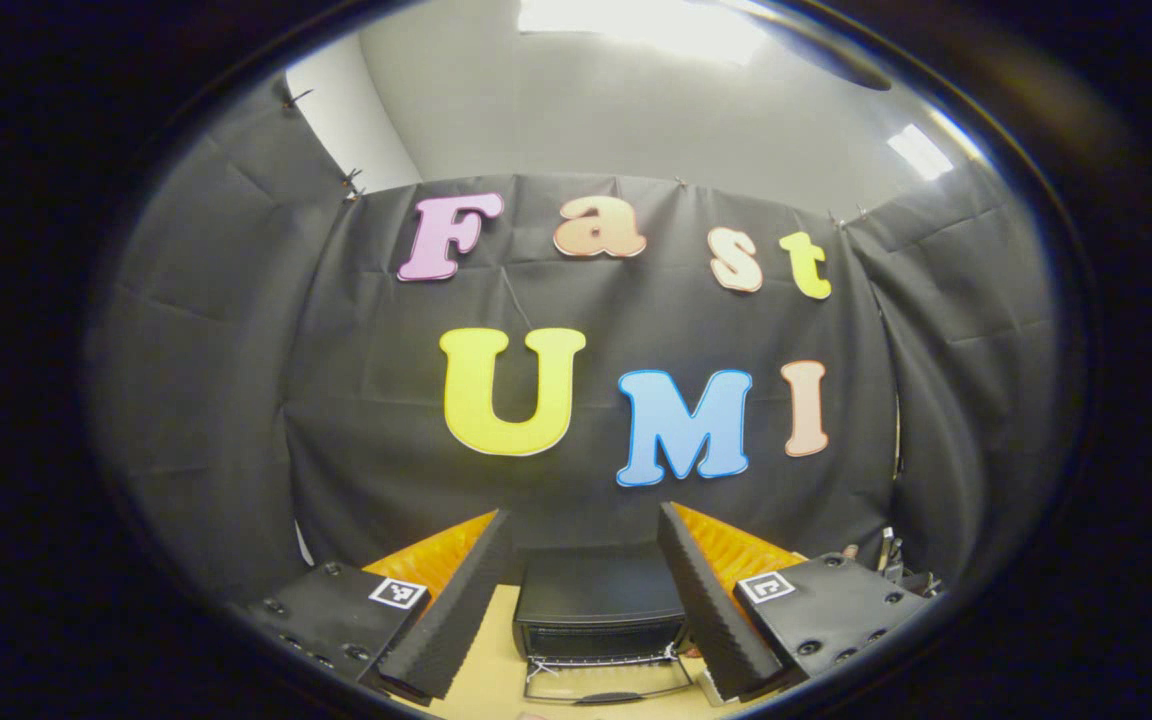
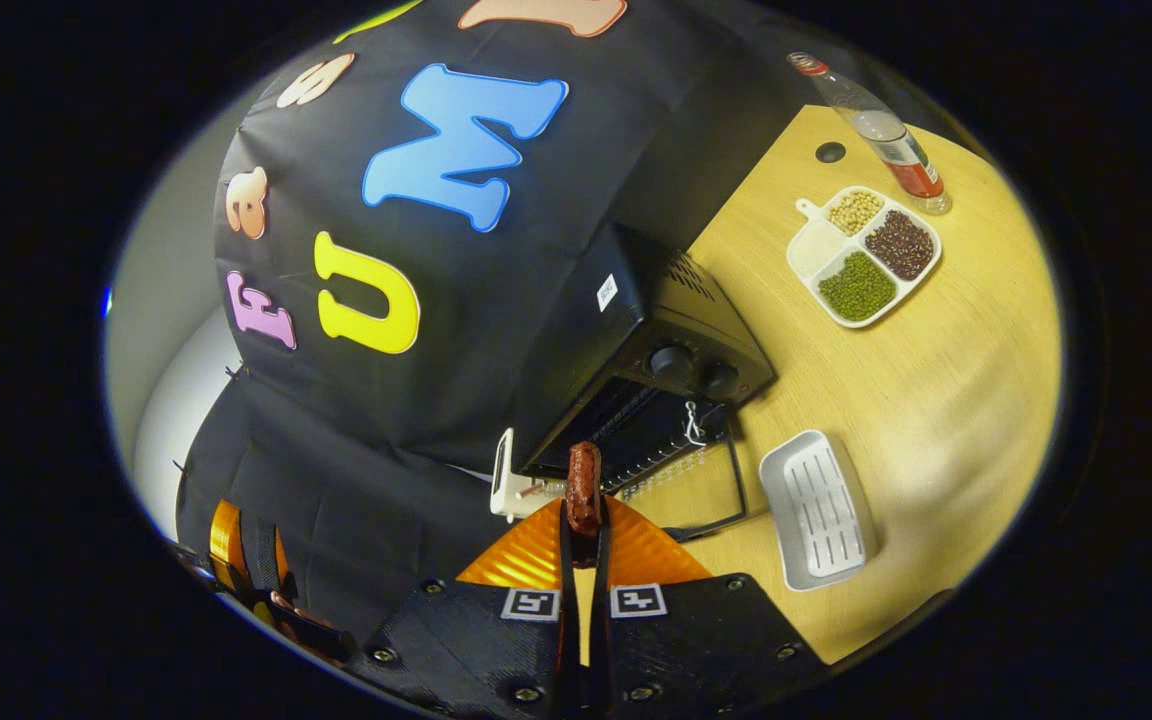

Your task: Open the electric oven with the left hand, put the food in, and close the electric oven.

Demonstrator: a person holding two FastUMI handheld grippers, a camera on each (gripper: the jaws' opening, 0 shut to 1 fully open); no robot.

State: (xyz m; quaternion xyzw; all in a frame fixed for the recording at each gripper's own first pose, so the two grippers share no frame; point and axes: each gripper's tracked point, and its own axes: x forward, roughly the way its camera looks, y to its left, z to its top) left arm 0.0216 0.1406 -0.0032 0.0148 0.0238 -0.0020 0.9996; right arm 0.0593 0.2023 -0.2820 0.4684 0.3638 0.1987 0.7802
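- In the left gripper view we see the left claw (image 1: 584, 600) held wide, its two fingers spread apart with nothing between them.
- Straight ahead of that claw, framed between its fingers, stands the black electric oven (image 1: 598, 598) on the pale wooden bench (image 1: 488, 672); its glass door (image 1: 604, 680) is dropped open toward the claw.
- In the right gripper view we see the other hand-held claw at the far lower left, well apart from everything on the bench.
- The right claw (image 2: 584, 540) is narrow, its fingers pressed on a dark reddish sausage (image 2: 583, 487) that sticks out past the tips.
- Just beyond the sausage's end lies the open mouth of the oven, the door lying flat ahead and slightly right of the claw.
- To the right of the claw, beside the open door, rests a white ribbed tray (image 2: 818, 508).
- Farther off to the upper right we see a white divided plate (image 2: 865, 255) with green, dark and pale beans, and beyond it a bottle (image 2: 880, 130).
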